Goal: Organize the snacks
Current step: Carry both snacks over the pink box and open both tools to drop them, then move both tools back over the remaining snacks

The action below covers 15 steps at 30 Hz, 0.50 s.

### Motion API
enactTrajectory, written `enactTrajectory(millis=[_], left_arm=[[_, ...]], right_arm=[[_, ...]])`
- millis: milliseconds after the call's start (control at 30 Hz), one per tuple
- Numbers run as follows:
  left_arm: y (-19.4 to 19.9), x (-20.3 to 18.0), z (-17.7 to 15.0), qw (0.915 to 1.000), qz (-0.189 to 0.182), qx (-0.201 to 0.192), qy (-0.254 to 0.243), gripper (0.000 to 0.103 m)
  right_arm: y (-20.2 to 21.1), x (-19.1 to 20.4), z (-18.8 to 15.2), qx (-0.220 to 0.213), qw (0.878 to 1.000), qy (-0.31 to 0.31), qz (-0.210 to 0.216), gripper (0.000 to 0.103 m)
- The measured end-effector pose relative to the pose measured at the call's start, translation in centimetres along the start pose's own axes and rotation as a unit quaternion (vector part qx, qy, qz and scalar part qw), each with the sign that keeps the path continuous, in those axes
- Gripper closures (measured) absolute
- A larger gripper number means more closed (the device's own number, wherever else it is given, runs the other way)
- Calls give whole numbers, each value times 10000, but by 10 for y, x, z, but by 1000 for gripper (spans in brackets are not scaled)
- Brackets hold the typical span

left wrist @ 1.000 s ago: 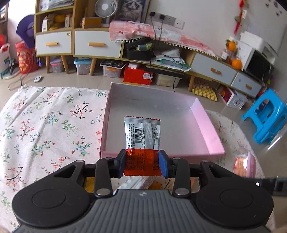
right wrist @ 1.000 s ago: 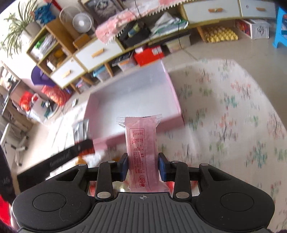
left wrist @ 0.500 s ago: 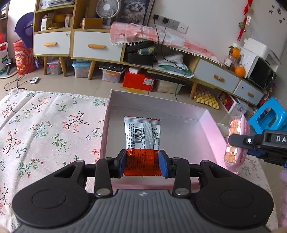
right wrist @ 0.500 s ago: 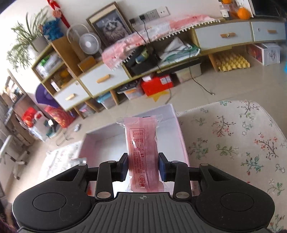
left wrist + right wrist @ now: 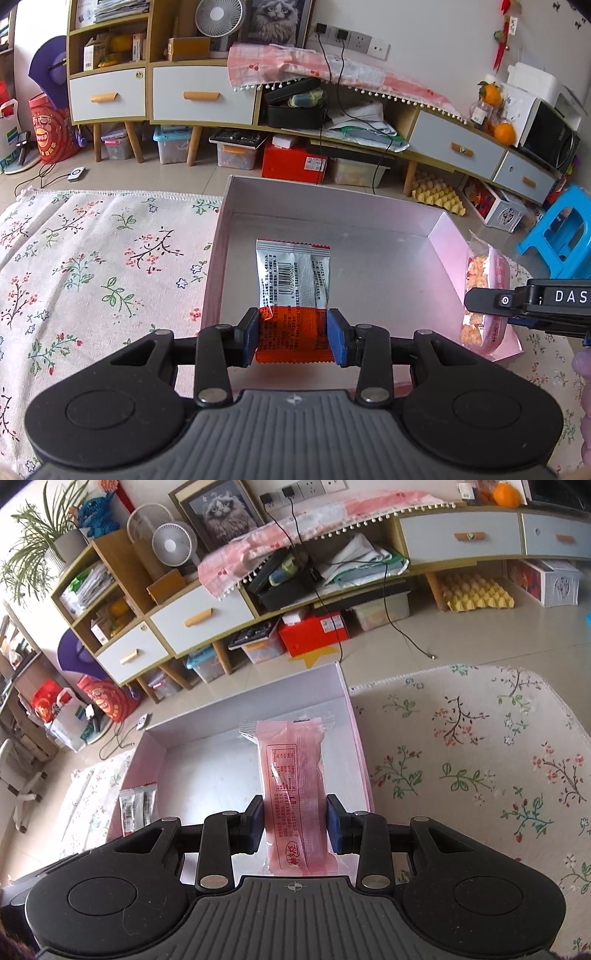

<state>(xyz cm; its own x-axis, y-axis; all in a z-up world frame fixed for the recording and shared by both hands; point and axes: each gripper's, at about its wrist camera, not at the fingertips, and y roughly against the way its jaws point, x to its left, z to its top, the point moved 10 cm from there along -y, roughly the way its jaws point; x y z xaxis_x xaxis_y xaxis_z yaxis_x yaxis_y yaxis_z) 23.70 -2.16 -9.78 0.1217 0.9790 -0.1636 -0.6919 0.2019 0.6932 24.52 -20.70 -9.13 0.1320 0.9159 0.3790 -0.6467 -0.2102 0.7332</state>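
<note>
**Two claws each hold a snack packet over a pink box**

The left claw [image 5: 291,338] pinches a silver and orange snack packet [image 5: 293,295] by its orange lower end, one blue pad pressed against each side. The packet points forward over the open pink box [image 5: 439,236], whose grey inside floor shows bare around it. The silver upper half of the packet carries a barcode and small print.

The right claw [image 5: 295,825] pinches a long pink snack packet [image 5: 293,786] across its width, near the lower end. This packet also reaches forward, above the right-hand part of the same box, close to the right wall. In the left wrist view the right claw [image 5: 480,301] comes in from the right edge, holding the pink packet upright at the box's right wall; pale orange pieces show through the wrapper there.

The box sits on a desk covered by a white cloth with a flower print [image 5: 92,258]. The cloth spreads to both sides of the box.

Behind the desk, across a tiled floor, stands a low wooden sideboard [image 5: 203,96] with white drawers. A small fan [image 5: 219,16] and a framed cat picture [image 5: 273,16] rest on top of it.
</note>
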Motion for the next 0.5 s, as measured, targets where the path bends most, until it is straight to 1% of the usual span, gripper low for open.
enactTrajectory(millis=[33, 100, 133, 167, 200, 233, 300, 367, 433, 500], left_arm=[[-1, 0, 0, 10000, 15, 12, -12, 66], [0, 1, 0, 10000, 60, 28, -31, 66], [0, 2, 0, 9999, 104, 25, -41, 60], [0, 2, 0, 9999, 139, 26, -56, 52], [1, 2, 1, 9999, 142, 13, -58, 48], [2, 2, 1, 9999, 128, 9, -50, 44], [5, 1, 2, 9999, 89, 41, -28, 41], [9, 1, 3, 10000, 41, 59, 5, 33], [12, -1, 4, 10000, 1, 81, 27, 29], [18, -4, 2, 9999, -39, 126, 11, 24]], right_arm=[[0, 0, -1, 10, 10000, 12, -7, 67], [0, 0, -1, 2, 10000, 11, -26, 66], [-1, -1, -1, 42, 10000, -10, -28, 59], [-1, -1, -1, 102, 9999, -55, -1, 53], [-1, -1, -1, 139, 9998, -119, 37, 45], [1, -1, 0, 138, 9998, -154, 52, 43], [5, -1, 1, 142, 9998, -145, 30, 40], [11, -2, 1, 141, 9998, -152, 17, 38], [20, -2, 2, 97, 9997, -206, 45, 31], [30, -2, 2, 59, 9997, -236, 65, 28]])
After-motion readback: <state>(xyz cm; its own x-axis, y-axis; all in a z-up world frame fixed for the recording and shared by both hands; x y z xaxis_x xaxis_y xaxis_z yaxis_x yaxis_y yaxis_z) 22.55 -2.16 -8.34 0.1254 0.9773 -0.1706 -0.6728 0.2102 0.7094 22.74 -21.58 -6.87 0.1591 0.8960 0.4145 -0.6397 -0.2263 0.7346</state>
